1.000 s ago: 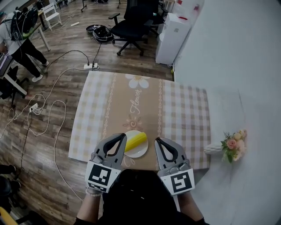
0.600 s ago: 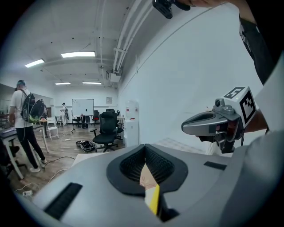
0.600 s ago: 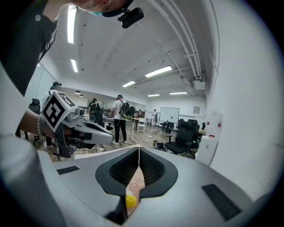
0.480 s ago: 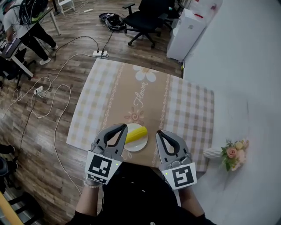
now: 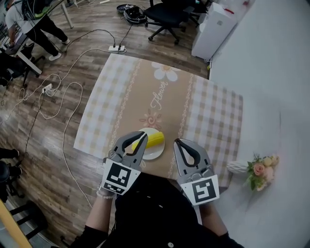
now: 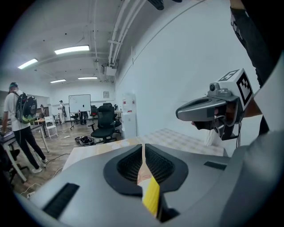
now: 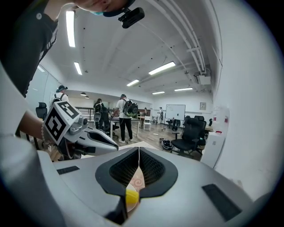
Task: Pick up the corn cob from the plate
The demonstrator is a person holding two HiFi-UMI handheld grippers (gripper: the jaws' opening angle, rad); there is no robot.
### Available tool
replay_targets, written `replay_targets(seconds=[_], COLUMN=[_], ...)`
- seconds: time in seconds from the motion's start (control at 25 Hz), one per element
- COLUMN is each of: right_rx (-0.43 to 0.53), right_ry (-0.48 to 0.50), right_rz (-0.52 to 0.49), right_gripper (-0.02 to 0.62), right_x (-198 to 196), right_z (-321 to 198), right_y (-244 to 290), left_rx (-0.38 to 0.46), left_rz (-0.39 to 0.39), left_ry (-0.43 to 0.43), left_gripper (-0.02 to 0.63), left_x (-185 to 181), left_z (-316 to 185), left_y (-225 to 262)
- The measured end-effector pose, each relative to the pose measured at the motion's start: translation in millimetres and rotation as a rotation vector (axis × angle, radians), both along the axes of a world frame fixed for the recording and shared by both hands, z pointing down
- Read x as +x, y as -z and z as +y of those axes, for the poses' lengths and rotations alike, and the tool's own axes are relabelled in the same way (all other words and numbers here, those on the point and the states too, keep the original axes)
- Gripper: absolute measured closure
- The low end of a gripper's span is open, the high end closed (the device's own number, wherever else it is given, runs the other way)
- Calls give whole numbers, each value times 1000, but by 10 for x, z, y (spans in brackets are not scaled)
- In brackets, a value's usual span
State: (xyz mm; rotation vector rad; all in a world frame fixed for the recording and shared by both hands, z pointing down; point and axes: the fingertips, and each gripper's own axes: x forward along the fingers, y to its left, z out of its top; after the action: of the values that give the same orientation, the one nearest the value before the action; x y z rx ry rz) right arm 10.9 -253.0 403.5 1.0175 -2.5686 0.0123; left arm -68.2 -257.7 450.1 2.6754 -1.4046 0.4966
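Note:
A yellow corn cob (image 5: 154,140) lies on a small white plate (image 5: 150,154) near the front edge of the checked tablecloth (image 5: 213,116). My left gripper (image 5: 142,137) is shut and empty, its tips over the plate's left part, right beside the cob's left end. My right gripper (image 5: 178,142) is also shut and empty, hanging just right of the plate. In the left gripper view the closed jaws (image 6: 143,147) show a strip of the corn (image 6: 151,197) below them. The right gripper view shows its closed jaws (image 7: 139,149) with the corn (image 7: 132,196) low in the gap.
A white vase of flowers (image 5: 257,167) lies on the white surface at the right, next to the wall. Cables and a power strip (image 5: 115,48) trail over the wood floor at left. An office chair (image 5: 167,10) and a white cabinet (image 5: 213,24) stand beyond the table.
My left gripper has come down and slid right, from beside the plate to over its left part next to the cob. The right gripper has barely moved. Both stay shut.

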Motion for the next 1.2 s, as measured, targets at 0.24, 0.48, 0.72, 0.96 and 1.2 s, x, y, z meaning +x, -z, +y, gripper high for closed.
replay_targets(seconds=[0.24,0.48,0.72,0.96,1.2], right_rx=[-29,-45,-53,-61,-76], right_ry=[4,-5,-37,-71,-101], right_rz=[0,1,-1,12,10], right_gripper=[554,554,554,554,554], right_x=[64,138,249,367,425], right_z=[8,32,46,51,89], right_y=[-104,-159,-177,-201,-228], left_rx=[-76,-180,-256,-349,-406], left_rz=[-17,-77,-74,-88,-147], left_ry=[6,-20,-17,-54,-103], left_gripper=[530,450,398,371,357], left_x=[68,166,227,296,344], left_z=[-41,-11,-44,-5,9], left_y=[-310,-816,-1151,-1486,-1772])
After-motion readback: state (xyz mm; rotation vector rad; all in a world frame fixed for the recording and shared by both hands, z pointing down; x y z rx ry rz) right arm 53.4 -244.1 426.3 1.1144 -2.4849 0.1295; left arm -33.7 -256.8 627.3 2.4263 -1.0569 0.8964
